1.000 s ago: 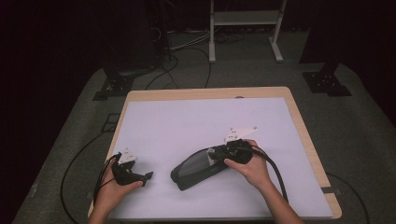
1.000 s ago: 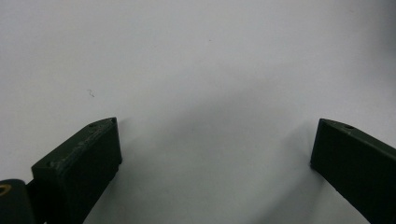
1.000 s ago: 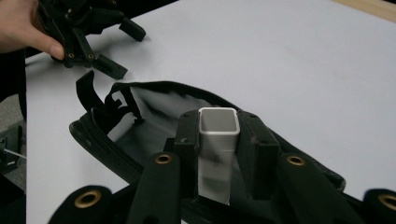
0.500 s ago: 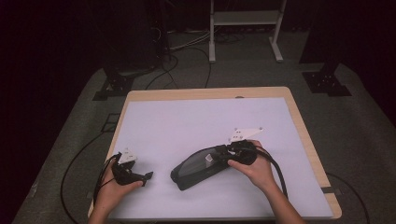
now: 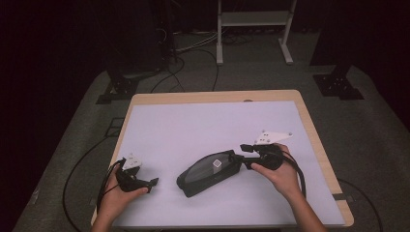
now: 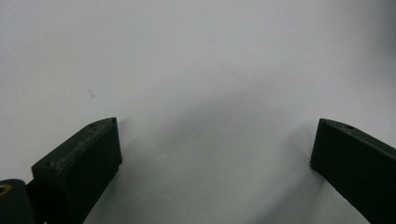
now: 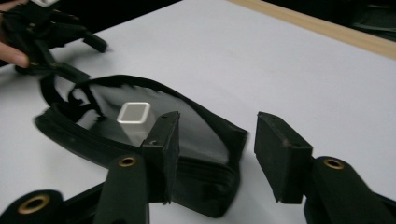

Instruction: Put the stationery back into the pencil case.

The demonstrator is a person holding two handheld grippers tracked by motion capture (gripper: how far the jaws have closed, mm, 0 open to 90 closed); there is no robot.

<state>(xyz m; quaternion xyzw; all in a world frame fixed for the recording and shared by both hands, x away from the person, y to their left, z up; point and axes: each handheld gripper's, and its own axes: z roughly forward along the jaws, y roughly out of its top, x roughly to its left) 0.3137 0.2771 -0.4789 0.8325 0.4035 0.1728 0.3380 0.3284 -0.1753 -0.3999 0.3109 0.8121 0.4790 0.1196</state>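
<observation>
My right gripper [image 7: 212,154] has its jaws spread, with nothing between them; the near end of the black pouch [image 7: 140,140] lies just in front of them, one jaw over its corner, though I cannot tell whether that jaw touches the fabric. A small pale square tab [image 7: 134,113] sits on the pouch's mesh face. From the high view the right gripper [image 5: 244,153] points left at the pouch [image 5: 208,171], which lies slantwise on the counter [image 5: 203,121] a little right of the front middle, its right end nearest my right hand [image 5: 280,174]. My left gripper [image 6: 212,154] also has its jaws spread wide, held low over bare white counter [image 6: 196,60] with nothing between them. In the high view the left gripper [image 5: 150,182] rests near the counter's front left corner in my left hand [image 5: 116,193], well apart from the pouch, with its cable [image 5: 80,164] trailing off the left edge.
</observation>
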